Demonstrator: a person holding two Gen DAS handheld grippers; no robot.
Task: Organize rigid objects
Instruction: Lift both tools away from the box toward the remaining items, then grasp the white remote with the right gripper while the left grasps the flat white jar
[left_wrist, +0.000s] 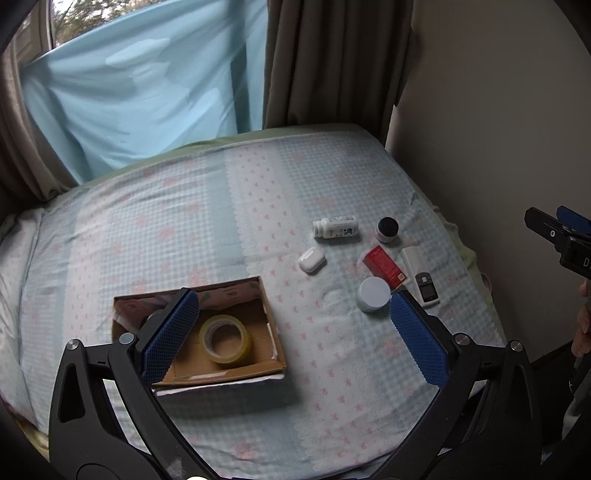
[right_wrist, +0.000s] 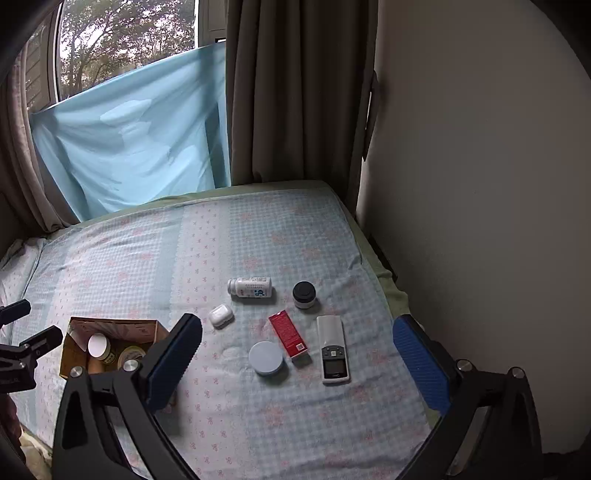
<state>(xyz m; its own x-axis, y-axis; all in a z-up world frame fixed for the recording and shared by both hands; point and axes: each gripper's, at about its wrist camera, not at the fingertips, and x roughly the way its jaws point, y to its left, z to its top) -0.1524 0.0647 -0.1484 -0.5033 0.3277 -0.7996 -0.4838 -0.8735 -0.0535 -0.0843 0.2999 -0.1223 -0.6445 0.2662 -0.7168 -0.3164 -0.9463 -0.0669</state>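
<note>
1. Bed (right_wrist: 110, 258): soft, so items may tip or roll when nudged.
2. Box (left_wrist: 275, 343) by left gripper (left_wrist: 295, 325); tape (left_wrist: 225, 338) inside.
3. Both grippers wide open, empty; right gripper (right_wrist: 295, 350) above the remote (right_wrist: 333, 350), tin (right_wrist: 266, 357), red carton (right_wrist: 288, 334).
4. Bottle (right_wrist: 251, 287) lies sideways: may roll away.

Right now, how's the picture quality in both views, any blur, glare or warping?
Left wrist view: sharp on the bed, soft even daylight, fisheye bends the mattress edge, corners black. Right wrist view: window bright but not blown out, bottle label still too small to read.
</note>
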